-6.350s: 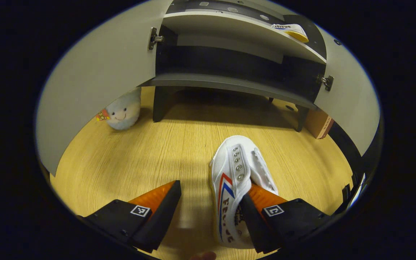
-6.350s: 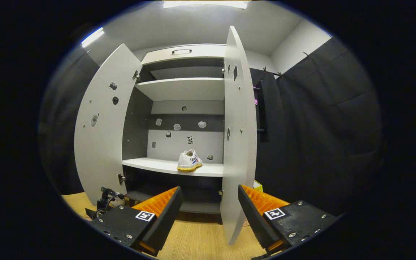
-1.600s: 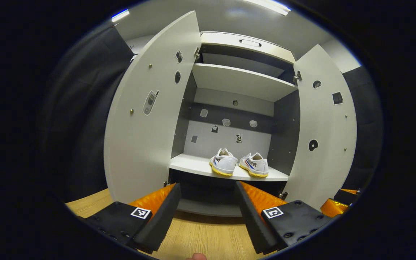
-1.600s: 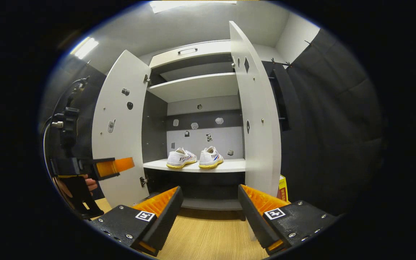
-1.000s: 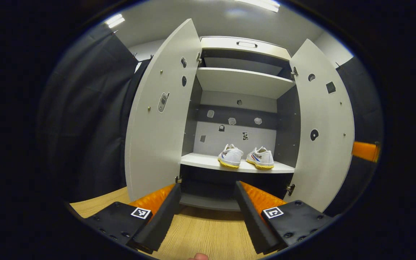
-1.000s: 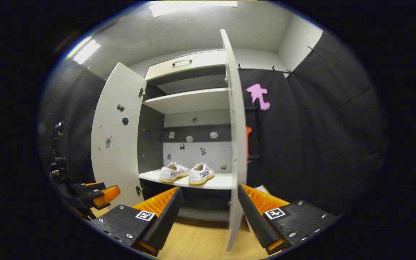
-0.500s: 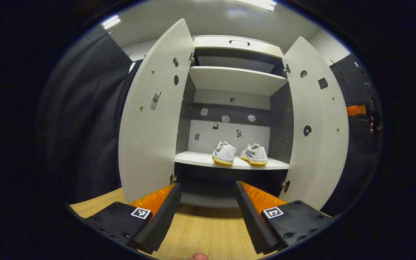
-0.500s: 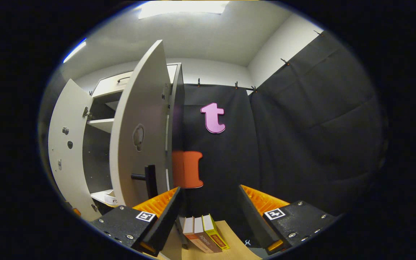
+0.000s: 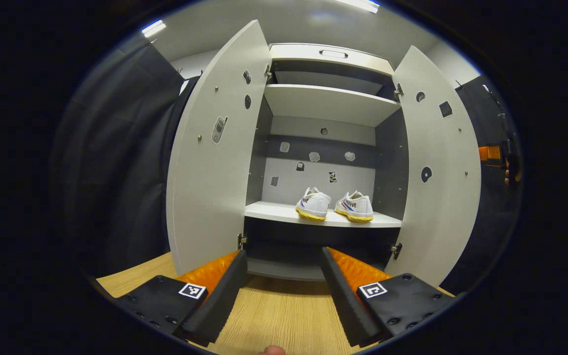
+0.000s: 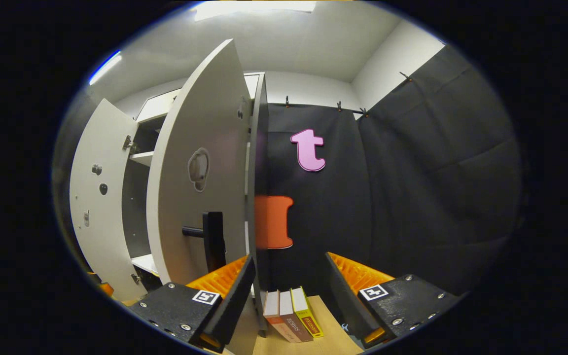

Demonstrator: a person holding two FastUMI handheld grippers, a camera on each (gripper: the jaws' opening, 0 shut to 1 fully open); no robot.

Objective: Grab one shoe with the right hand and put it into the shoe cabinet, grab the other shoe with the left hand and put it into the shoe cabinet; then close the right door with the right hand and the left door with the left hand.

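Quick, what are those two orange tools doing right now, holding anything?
Left tool: open, holding nothing.
Right tool: open, holding nothing, beside the right door.

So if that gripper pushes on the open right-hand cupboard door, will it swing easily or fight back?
Probably easily: the right door is a thin flat panel hung on small hinges, so it should pivot rather than bend. It looks light for its height. Its smooth face may let the right gripper slide; the black handle offers a surer contact.

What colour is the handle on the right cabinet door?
Black. The handle stands out against the light grey right door, best seen in the right gripper view.
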